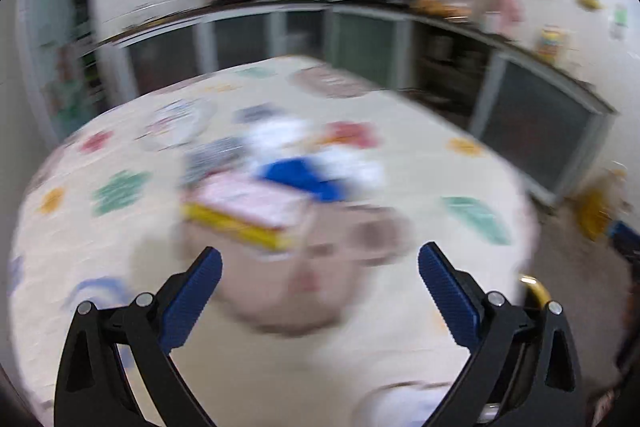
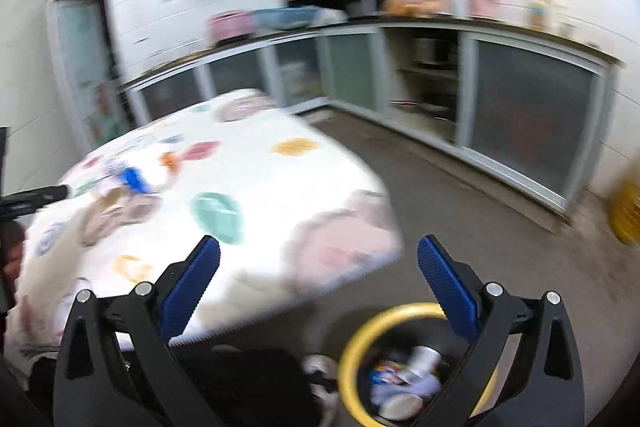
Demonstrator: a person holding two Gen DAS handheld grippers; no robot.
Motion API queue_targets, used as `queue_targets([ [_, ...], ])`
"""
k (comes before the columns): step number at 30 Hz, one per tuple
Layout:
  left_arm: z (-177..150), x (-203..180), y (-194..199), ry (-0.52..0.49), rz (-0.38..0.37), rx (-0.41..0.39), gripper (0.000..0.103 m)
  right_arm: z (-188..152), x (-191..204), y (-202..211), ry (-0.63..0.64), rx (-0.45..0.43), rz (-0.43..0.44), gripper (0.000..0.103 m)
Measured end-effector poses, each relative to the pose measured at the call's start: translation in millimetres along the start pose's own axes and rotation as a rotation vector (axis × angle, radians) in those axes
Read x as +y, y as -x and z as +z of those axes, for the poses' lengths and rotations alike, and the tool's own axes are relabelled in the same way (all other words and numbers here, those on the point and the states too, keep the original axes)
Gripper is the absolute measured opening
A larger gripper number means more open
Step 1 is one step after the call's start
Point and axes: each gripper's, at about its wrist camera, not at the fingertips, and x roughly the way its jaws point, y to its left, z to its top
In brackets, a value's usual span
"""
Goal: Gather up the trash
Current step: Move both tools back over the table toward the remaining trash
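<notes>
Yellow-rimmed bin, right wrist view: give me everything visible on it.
The bin is round, with a bright yellow rim and a dark inside. It stands upright on the grey floor, just off the table's near edge, below the open right hand-held gripper. It holds trash: a silvery can-like piece, blue-and-white wrappers, something pale. The gripper's right finger hides part of the rim. Blur hides finer detail.

trash pile [image 1: 280, 179] blocks table [image 1: 420, 155] centre; edges free.
</notes>
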Motion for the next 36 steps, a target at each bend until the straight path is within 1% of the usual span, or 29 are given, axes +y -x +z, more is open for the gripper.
queue_targets([
  [1,-0.7,15.4,-3.1,0.028,0.018,0.011,0.095,5.6,13.0,-7.5,0.023,0.001,0.022,0.095],
  [3,-1.0,44.5,-9.4,0.088,0.023,0.034,0.095,19.0,45.2,-24.2,0.078,-0.002,0.076,0.095],
  [5,-2.7,56.3,-15.9,0.107,0.030,0.052,0.095,30.3,73.6,-42.2,0.123,-0.007,0.104,0.095],
  [8,-2.6,72.8,-28.8,0.098,0.042,0.068,0.095,41.8,111.9,-74.2,0.202,0.015,0.113,0.094],
  [9,-7.2,71.4,-27.1,0.093,0.044,0.068,0.095,41.7,126.5,-83.3,0.225,0.029,0.125,0.094],
  [10,-5.0,73.9,-31.6,0.083,0.044,0.068,0.095,43.6,139.0,-93.9,0.240,0.041,0.136,0.094],
  [13,-2.5,77.5,-42.9,0.067,0.041,0.075,0.095,48.3,165.8,-125.1,0.278,0.090,0.168,0.094],
  [15,1.4,83.1,-49.2,0.053,0.024,0.075,0.095,51.5,182.2,-144.7,0.305,0.108,0.186,0.094],
  [18,9.0,90.0,-57.1,0.026,-0.014,0.072,0.095,51.6,197.2,-165.7,0.325,0.133,0.203,0.091],
  [20,14.5,95.1,-63.3,0.025,-0.054,0.078,0.095,53.7,204.2,-179.8,0.332,0.146,0.210,0.091],
  [23,22.3,102.4,-76.3,0.037,-0.184,0.103,0.095,56.7,209.2,-195.4,0.327,0.166,0.224,0.091],
  [25,24.3,104.4,-83.5,0.023,-0.221,0.120,0.095,58.2,210.5,-202.2,0.324,0.182,0.233,0.091],
  [26,26.0,105.5,-89.0,0.010,-0.230,0.131,0.095,59.8,212.2,-207.1,0.324,0.190,0.234,0.091],
  [29,31.3,110.0,-100.7,-0.001,-0.214,0.140,0.095,61.8,211.4,-213.5,0.321,0.203,0.238,0.091],
  [33,39.2,113.3,-108.9,0.024,-0.272,0.145,0.095,61.6,214.4,-224.1,0.324,0.226,0.247,0.090],
  [36,43.0,106.5,-117.0,-0.005,-0.305,0.159,0.095,61.0,218.8,-233.3,0.336,0.243,0.253,0.086],
])
